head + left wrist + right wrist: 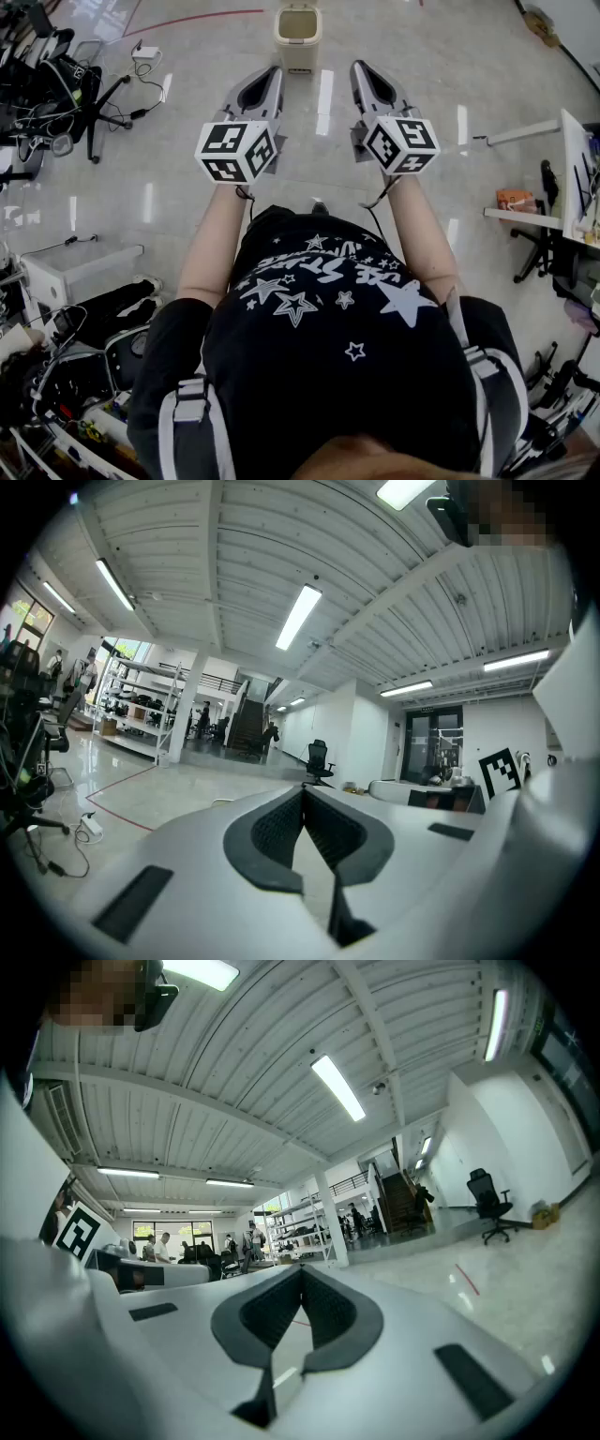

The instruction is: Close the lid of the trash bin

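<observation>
In the head view a cream trash bin (298, 36) stands on the shiny floor, far ahead between my two grippers. Whether its lid is up or down is hard to tell from here. My left gripper (274, 73) and right gripper (359, 67) are held out in front of the person's chest, well short of the bin and apart from it. Both are shut with nothing between the jaws. In the left gripper view my left gripper (305, 789) points up across the hall. My right gripper (302, 1271) does the same in the right gripper view. The bin appears in neither gripper view.
An office chair base (94, 103) with cables and a white power adapter (145, 54) lies at the left. A white box (70, 272) and bags stand at the lower left. Desks (562, 178) and a chair (539, 253) line the right side.
</observation>
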The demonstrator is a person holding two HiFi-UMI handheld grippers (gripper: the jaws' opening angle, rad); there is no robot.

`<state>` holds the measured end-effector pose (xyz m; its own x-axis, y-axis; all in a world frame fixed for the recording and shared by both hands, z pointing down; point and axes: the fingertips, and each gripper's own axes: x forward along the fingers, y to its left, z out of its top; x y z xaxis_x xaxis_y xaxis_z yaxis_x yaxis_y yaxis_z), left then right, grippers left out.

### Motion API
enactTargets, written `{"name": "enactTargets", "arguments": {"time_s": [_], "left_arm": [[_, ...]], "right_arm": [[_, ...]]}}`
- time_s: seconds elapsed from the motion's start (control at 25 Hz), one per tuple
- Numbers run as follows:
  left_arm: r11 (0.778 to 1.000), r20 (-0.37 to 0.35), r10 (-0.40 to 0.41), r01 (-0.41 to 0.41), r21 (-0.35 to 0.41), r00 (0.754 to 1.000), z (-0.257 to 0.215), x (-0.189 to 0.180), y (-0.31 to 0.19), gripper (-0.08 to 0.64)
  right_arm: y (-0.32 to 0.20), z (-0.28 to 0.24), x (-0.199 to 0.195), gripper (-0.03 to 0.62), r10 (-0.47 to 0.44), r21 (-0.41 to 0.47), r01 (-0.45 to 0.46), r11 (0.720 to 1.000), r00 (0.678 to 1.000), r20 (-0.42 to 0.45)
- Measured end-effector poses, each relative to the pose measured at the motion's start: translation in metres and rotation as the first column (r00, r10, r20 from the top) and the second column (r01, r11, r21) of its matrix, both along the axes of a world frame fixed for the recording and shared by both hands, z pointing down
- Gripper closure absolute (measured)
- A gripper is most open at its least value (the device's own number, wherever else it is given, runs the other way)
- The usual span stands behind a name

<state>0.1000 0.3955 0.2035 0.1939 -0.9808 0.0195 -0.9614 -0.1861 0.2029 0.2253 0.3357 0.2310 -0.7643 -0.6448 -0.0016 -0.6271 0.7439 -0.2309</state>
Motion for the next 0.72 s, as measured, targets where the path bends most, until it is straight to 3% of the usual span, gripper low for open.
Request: {"name": "enactTargets", "arguments": {"time_s": [0.44,0.72], "left_arm": [[1.0,0.014,-0.006,0.006,-0.017,1.0,0.01,-0.012,-0.018,0.548],[0.998,-0.01,0.05,-0.051,-0.033,0.999,0.018,-0.043,-0.058,0.548]], "right_arm": [[-0.021,0.021,-0.014,0.586,-0.019,-0.035,0.018,0.999,0.999,-0.043],[-0.055,0.018,-0.04,0.586,0.036,-0.024,-0.038,0.999,0.996,-0.076]]}}
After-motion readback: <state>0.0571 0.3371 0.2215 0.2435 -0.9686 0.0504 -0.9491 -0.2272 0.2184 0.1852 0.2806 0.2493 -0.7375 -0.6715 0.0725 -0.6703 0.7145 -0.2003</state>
